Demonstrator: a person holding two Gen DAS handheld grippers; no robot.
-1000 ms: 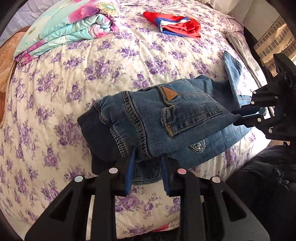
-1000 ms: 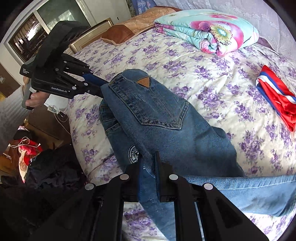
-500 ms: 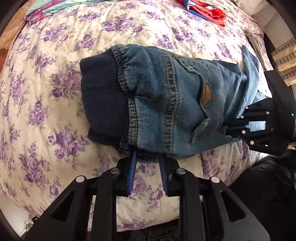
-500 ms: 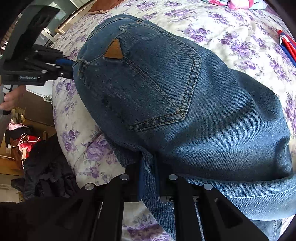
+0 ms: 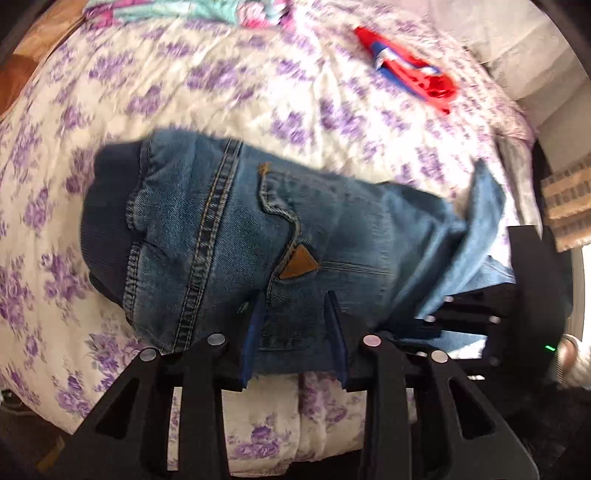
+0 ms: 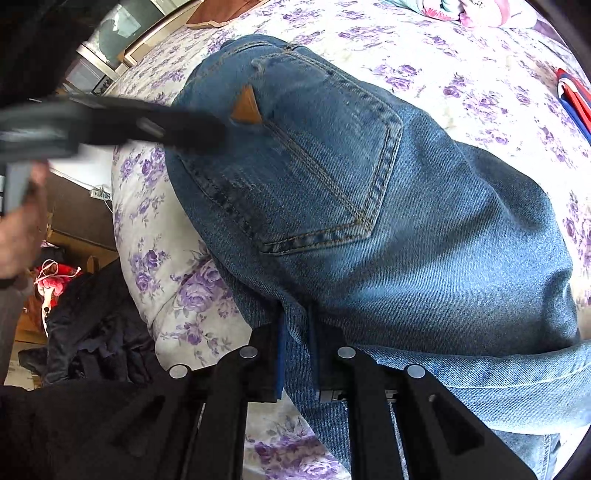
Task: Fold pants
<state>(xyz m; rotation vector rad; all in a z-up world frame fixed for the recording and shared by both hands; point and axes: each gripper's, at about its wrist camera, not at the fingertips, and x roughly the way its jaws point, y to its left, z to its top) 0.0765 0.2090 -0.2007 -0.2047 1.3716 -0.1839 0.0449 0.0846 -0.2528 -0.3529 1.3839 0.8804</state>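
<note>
Blue jeans [image 5: 229, 236] lie folded over on the flowered bed, back pocket with a brown patch [image 5: 299, 263] facing up. My left gripper [image 5: 295, 299] is open, its blue pads spread over the near edge of the jeans, holding nothing. It shows as a blurred black shape [image 6: 110, 127] in the right wrist view, by the waistband. My right gripper [image 6: 295, 314] is shut on a fold of the jeans [image 6: 369, 206] below the pocket. It appears in the left wrist view [image 5: 465, 314] at the right, on the leg end.
A red, white and blue garment [image 5: 410, 83] lies at the far side of the bed. A folded floral quilt [image 5: 192, 11] sits at the far left. Dark clothes [image 6: 99, 332] are piled off the bed's edge [image 6: 147, 229].
The left gripper has opened and let go of the waistband edge. The jeans have been laid down on the bed. The right gripper stays clamped on the denim.
</note>
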